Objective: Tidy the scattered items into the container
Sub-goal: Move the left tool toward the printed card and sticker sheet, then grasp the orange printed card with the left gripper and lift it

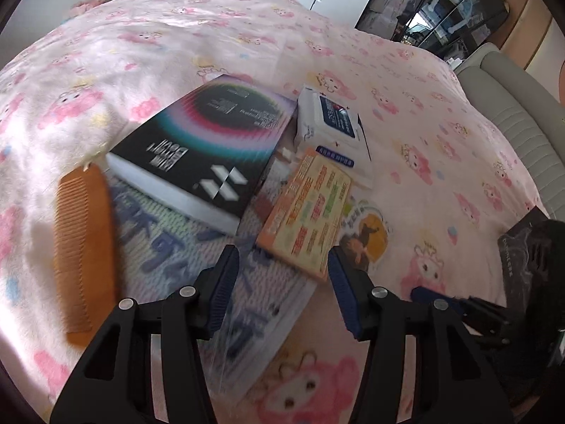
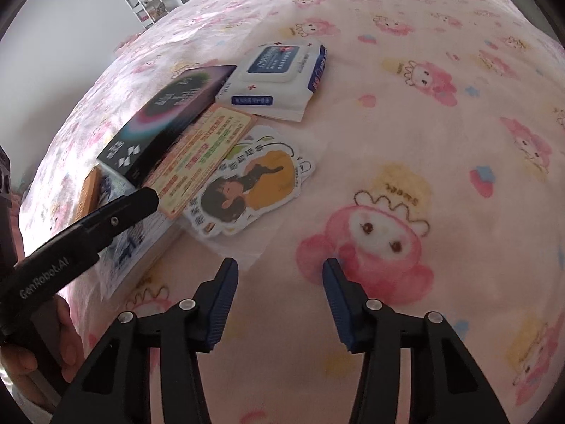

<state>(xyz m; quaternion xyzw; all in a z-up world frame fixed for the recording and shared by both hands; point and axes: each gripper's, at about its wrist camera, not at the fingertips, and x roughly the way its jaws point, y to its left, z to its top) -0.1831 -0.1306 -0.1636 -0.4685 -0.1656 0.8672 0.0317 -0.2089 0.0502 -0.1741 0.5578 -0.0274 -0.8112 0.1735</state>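
Note:
Items lie in a pile on a pink bedspread [image 2: 406, 134]. A black book [image 1: 201, 148] rests on a clear bag with blue print [image 1: 176, 254]. Beside it lie an orange leaflet [image 1: 310, 208], a white wipes pack [image 1: 328, 120], a cartoon sticker [image 1: 367, 236] and a wooden comb [image 1: 84, 243]. My left gripper [image 1: 282, 282] is open, just above the leaflet's near edge and the bag. My right gripper [image 2: 280, 296] is open and empty over bare bedspread, near the sticker [image 2: 250, 183]. The book [image 2: 166, 127], leaflet [image 2: 201, 159] and wipes [image 2: 279, 77] also show in the right wrist view.
A dark box [image 1: 529, 247] lies at the right edge of the left wrist view. A grey padded headboard [image 1: 512, 113] borders the bed. The left tool's body [image 2: 88, 233] and the hand holding it cross the right wrist view's left side. No container is recognisable.

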